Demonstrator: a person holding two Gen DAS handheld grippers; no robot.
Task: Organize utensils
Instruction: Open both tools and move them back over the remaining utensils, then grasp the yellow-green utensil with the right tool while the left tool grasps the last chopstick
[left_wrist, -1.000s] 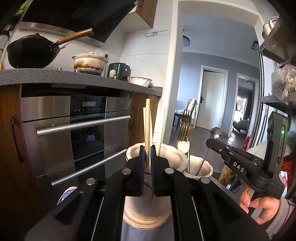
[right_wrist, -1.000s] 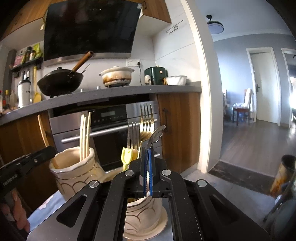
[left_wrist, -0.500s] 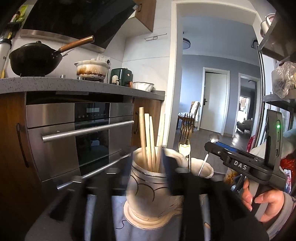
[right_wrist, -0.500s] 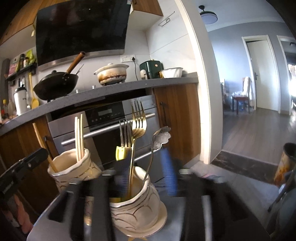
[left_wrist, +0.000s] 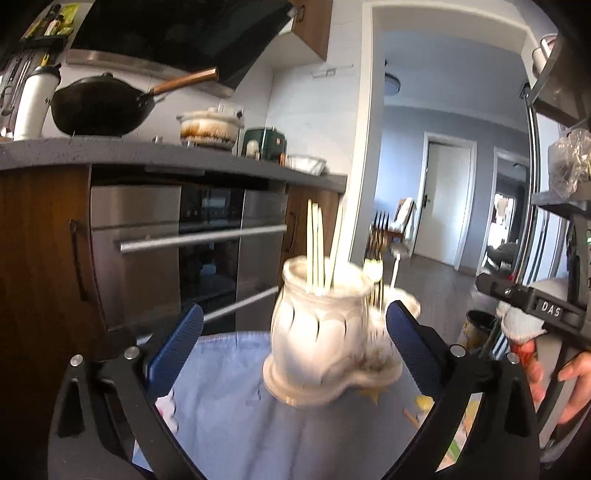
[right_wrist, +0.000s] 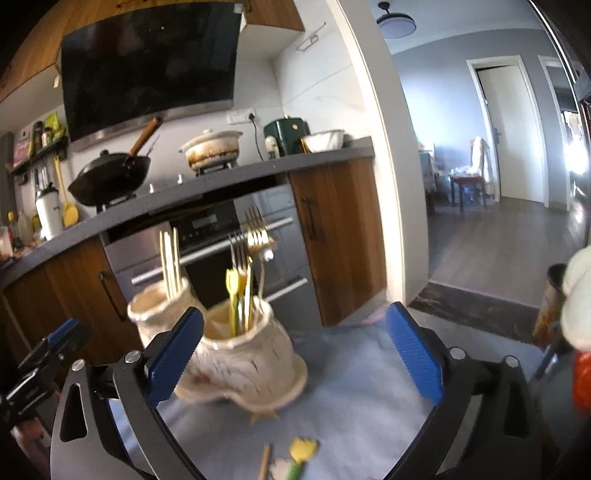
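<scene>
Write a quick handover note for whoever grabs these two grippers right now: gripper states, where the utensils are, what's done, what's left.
Left gripper: fingers just opened wide, nothing between them.
Right gripper: fingers also just opened wide, empty.
Chopstick jar: holds the chopsticks; it stands on the blue cloth.
Fork jar: holds the forks, a spoon and the yellow-handled pieces, beside the chopstick jar.
Done: chopsticks are in one jar, forks and spoon in the other.
Left: loose items lie on the cloth at the near edge, one yellow and one stick-like; too blurred to name. They probably need sorting next.
</scene>
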